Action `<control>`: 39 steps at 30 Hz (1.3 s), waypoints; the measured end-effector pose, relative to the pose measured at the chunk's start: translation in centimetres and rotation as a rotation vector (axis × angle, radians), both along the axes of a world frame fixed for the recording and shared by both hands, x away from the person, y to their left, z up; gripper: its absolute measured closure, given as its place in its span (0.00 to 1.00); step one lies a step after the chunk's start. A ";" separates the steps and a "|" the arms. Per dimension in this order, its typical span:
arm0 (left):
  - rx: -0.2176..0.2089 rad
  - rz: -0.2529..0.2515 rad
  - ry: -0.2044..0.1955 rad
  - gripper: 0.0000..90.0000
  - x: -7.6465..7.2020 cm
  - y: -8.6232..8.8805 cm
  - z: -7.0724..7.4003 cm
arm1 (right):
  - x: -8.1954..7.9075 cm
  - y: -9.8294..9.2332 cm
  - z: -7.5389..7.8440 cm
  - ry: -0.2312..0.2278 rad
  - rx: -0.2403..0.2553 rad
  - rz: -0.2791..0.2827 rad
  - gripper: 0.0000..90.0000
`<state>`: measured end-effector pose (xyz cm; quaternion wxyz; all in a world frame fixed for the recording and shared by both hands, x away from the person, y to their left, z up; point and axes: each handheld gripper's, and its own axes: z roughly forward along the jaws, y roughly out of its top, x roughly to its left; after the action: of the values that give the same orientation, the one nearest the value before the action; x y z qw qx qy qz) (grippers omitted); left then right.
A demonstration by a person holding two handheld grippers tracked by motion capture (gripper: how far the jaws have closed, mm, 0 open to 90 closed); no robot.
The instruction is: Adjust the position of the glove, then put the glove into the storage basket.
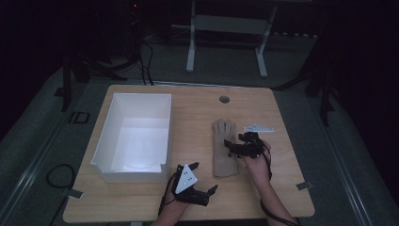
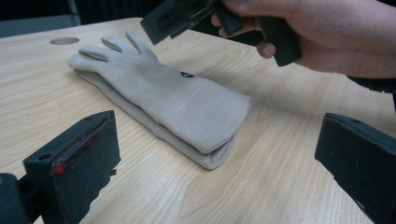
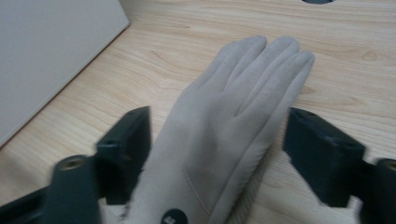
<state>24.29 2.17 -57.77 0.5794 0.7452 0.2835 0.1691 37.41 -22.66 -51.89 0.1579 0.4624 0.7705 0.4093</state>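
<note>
High view, layout: your pale glove (image 1: 224, 148) lies flat at centre right of the bench (image 1: 197, 108), fingers toward the top of the frame, cuff toward the bottom; the white box (image 1: 136, 136) sits at centre left, well apart from it.
Right gripper (image 1: 235, 147): it hovers over the glove's right edge at mid-length. In the right gripper view its jaws stand wide apart, one on each side of the glove (image 3: 224, 140), and do not press on it. They grip nothing.
Left gripper (image 1: 197, 183): it waits at lower centre, just below the box's near corner. Jaws open and empty, pointed at the cuff in the left gripper view.
Glove detail: two layers are stacked, and a small dark button (image 2: 187, 74) sits near the wrist.
Step in hand, as I judge it: taking hold of the glove to lift it.
How to do it well: lower your right jaws until the pads straddle both layers, then close on the edge, not the flat top. Pinch near the cuff's thick fold so the fabric does not slip. Keep your left gripper clear.
</note>
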 end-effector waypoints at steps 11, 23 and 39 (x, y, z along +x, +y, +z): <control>0.076 -0.090 0.045 0.04 1.6 -1.2 1.3 | 0.3 -2.2 1.0 -0.035 -0.068 0.097 0.19; 0.220 -0.210 0.006 0.16 3.9 -4.3 2.8 | 2.9 -1.2 0.7 0.034 -0.015 0.078 0.17; 0.360 -0.303 0.127 0.39 7.1 -5.8 1.1 | 7.5 -0.7 -2.9 0.179 0.022 0.013 0.35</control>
<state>31.35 -3.60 -56.66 0.4370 0.8796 0.1696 0.0810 44.86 -23.32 -54.79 0.0805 0.4938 0.7801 0.3756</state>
